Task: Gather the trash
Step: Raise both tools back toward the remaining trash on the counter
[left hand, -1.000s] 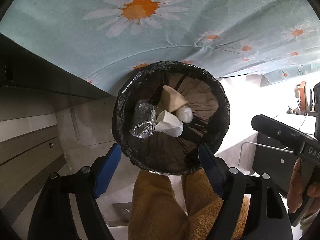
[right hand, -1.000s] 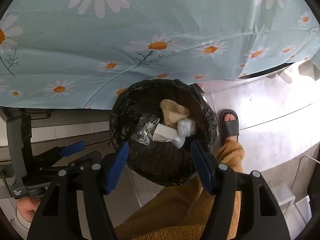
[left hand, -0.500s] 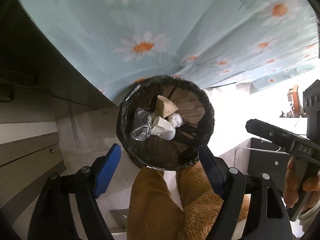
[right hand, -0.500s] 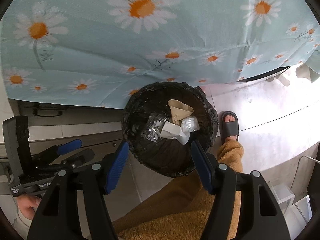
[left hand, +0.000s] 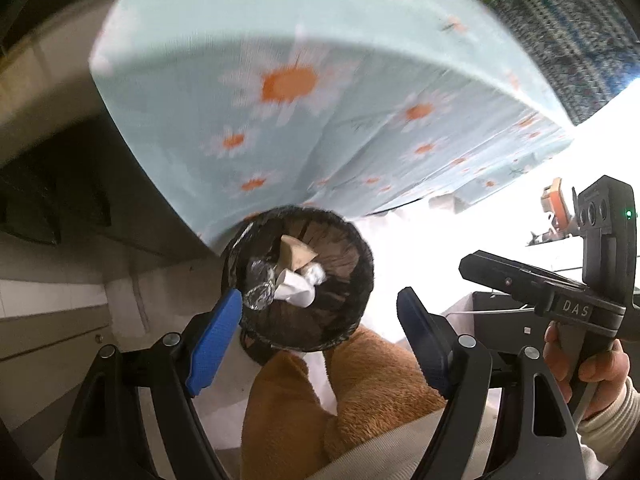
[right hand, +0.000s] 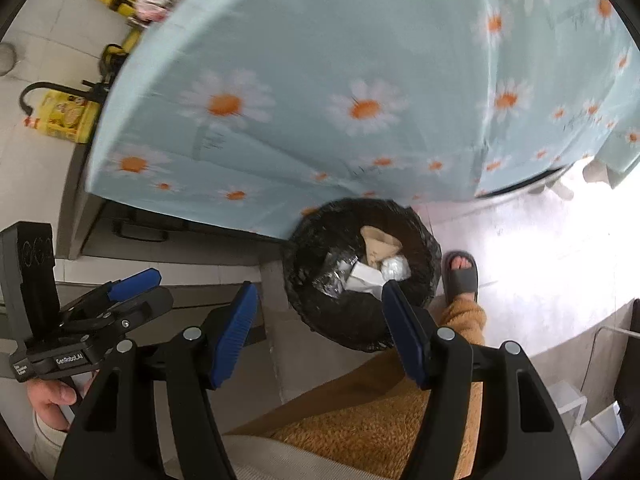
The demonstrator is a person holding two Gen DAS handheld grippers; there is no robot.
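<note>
A round bin with a black liner (left hand: 354, 252) stands on the floor against the table's edge. In it lie a brown paper piece (left hand: 294, 254), a white crumpled paper (left hand: 296, 292) and clear plastic wrap (left hand: 258, 280). My left gripper (left hand: 320, 340) hangs well above the bin, open, with nothing between its blue pads (left hand: 216, 344). In the right wrist view the same bin (right hand: 308, 248) lies below my right gripper (right hand: 320, 334), also open and holding nothing. The left gripper (right hand: 144, 290) shows there at the lower left, held in a hand.
A table under a pale blue daisy cloth (right hand: 360, 80) overhangs the bin's far side. Bottles and a yellow packet (right hand: 64, 116) stand beyond it on the left. The person's orange fleece legs (left hand: 320, 400) and a grey slipper (right hand: 460, 276) are beside the bin. Drawers (left hand: 48, 340) line the left.
Both grippers have risen straight away from the bin, which now looks smaller and lower in both views. More of the table and its top edge shows. The jaws have kept their width.
</note>
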